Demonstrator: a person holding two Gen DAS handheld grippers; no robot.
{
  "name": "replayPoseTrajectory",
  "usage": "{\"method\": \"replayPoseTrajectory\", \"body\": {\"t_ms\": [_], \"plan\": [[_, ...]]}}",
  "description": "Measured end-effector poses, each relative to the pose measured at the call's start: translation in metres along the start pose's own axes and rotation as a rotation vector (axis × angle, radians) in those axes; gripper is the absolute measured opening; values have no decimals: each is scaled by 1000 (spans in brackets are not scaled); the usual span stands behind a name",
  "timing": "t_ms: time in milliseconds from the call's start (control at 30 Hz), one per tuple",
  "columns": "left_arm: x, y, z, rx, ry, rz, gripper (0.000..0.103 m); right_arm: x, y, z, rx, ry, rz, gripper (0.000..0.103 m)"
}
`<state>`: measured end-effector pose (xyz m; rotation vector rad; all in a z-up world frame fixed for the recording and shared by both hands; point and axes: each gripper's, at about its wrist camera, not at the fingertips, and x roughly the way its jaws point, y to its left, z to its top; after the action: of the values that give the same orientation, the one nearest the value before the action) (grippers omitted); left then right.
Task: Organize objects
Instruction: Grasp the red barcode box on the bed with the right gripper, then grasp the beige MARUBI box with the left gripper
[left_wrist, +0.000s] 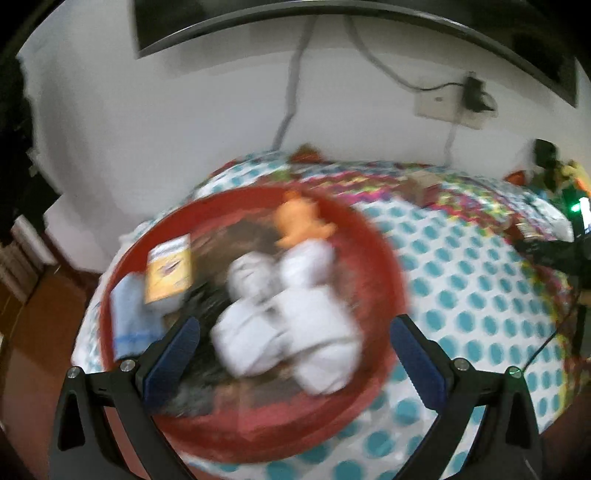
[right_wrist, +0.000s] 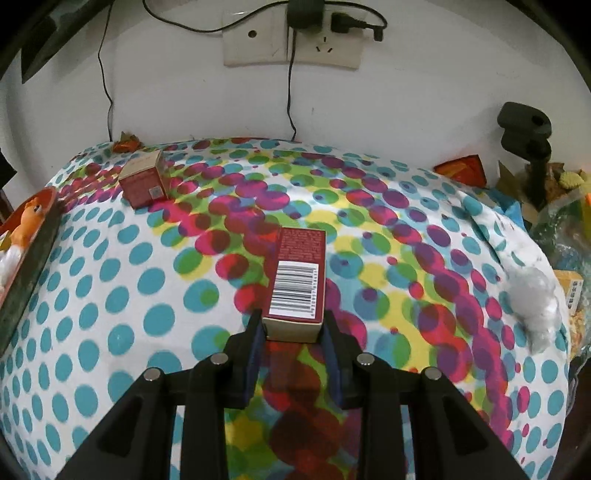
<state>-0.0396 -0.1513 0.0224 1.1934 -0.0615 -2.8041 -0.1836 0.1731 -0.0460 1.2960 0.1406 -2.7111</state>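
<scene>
The right hand-held gripper (right_wrist: 293, 328) is clamping the near end of a dark red box (right_wrist: 299, 280) above the dotted tabletop (right_wrist: 110, 295). The left hand-held gripper (left_wrist: 295, 354), jaws wide and empty, is hovering over the red basket (left_wrist: 373, 243). Judging by the narrow end grip, the box wants carrying level and slowly to the basket.

both wrist views tilt down, close over the dotted cloth (right_wrist: 110, 295), facing the wall; both show it.

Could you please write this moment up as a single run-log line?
right gripper: shut on dark red box | left gripper: open, empty, over red tray | second red box: on dotted cloth
</scene>
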Motion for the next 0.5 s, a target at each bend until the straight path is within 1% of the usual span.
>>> {"method": "replayPoseTrajectory", "body": {"t_ms": [133, 267, 300, 333, 367, 400, 500], "plan": [[11, -38, 34, 57, -13, -49, 103, -1, -1, -2, 3, -3, 6, 30], [38, -76, 63, 133, -11, -93, 103, -2, -2, -2, 8, -3, 10, 31], [50, -86, 72, 161, -5, -121, 103, -2, -2, -2, 11, -4, 13, 31], [59, -92, 77, 171, -1, -129, 103, -2, -2, -2, 14, -4, 16, 31], [70, -99, 85, 174, -3, -135, 103, -2, -2, -2, 15, -4, 17, 31], [81, -104, 93, 178, 0, -163, 103, -2, -2, -2, 13, -4, 15, 31], [112, -116, 113, 137, 31, -188, 103, -2, -1, -2, 11, -4, 11, 31]]}}
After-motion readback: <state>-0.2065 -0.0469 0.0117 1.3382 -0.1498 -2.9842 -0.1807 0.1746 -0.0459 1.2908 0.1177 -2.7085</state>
